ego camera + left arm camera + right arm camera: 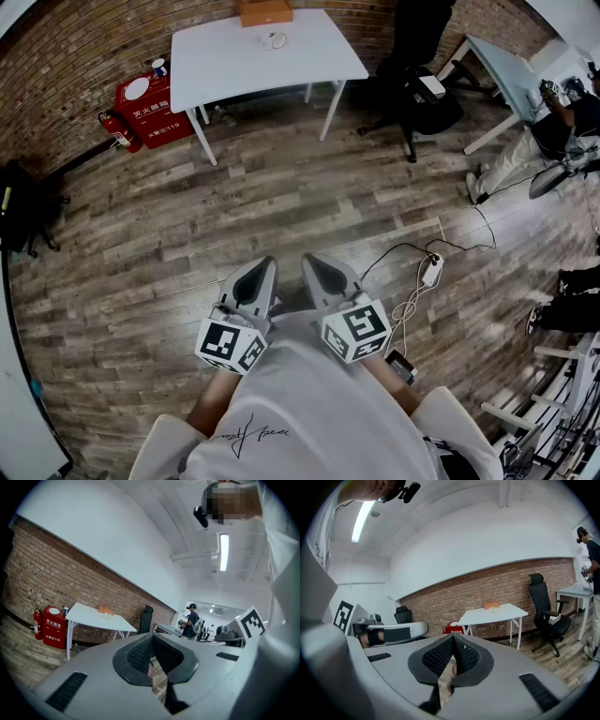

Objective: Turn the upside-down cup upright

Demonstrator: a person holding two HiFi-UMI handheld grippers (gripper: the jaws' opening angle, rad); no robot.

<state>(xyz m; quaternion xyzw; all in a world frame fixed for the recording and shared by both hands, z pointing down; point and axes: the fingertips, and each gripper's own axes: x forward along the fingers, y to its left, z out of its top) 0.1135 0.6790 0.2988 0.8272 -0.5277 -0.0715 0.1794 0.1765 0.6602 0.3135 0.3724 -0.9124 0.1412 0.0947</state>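
So nothing's really under way here yet. The person is standing out on the wood floor (187,244) with both tools tucked in close to their body, and I'd guess that's just a carry position for walking over, since there's nothing within reach to work on. The left gripper (264,265) has its jaws closed tip to tip with nothing in them, and its own view shows only floor through the small gap behind the tips. Same deal for the right gripper (315,262): pinched together and empty. They sit side by side, near each other, both aimed toward the far end of the room. The only cup candidate I can spot is a small pale thing (273,40) on the white table (309,56) against the far brick wall, just on the near side of an orange box (265,12). It's way too small to tell whether it's upside down. It's well apart from both grippers, roughly straight ahead, so the next bit looks like closing that distance first.
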